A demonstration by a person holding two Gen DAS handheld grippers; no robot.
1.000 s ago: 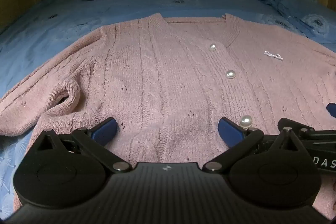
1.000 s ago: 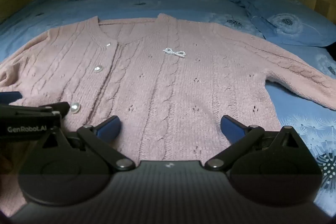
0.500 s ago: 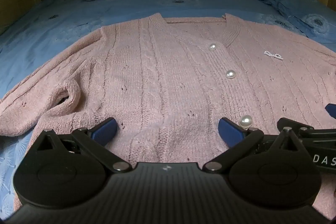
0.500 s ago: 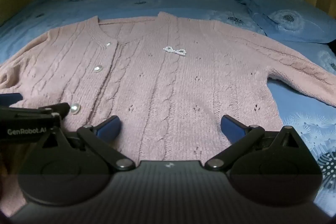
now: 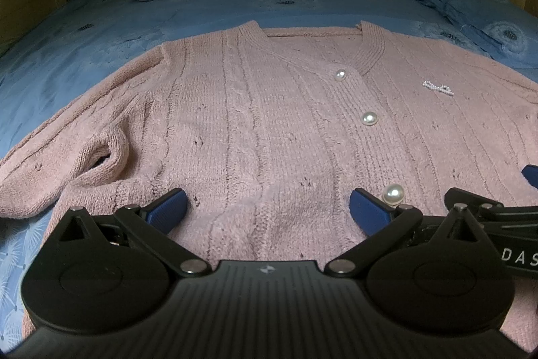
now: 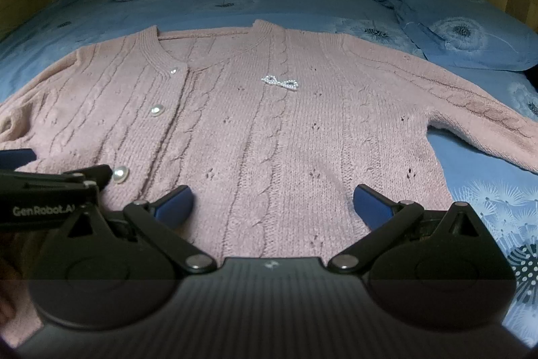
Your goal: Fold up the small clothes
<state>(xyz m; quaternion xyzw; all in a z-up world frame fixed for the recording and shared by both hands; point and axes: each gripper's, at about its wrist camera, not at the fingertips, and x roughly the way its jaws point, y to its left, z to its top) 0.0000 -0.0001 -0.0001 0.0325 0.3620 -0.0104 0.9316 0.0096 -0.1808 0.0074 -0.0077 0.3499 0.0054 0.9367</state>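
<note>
Nothing has moved since the earlier frames; both grippers hold station. My left gripper [image 5: 267,207] and right gripper [image 6: 272,202] sit side by side low over the hem, fingers wide apart, gripping nothing. The cardigan [image 5: 269,130] lies flat, face up on the bed [image 5: 101,32], collar away from me, long axis straight ahead. Left is nearer the doubled-back sleeve [image 5: 97,153]; right is nearer the outstretched one.

Pink cable-knit cardigan [image 5: 269,130] lies flat, front up, buttoned with pearl buttons, sleeves spread sideways
</note>
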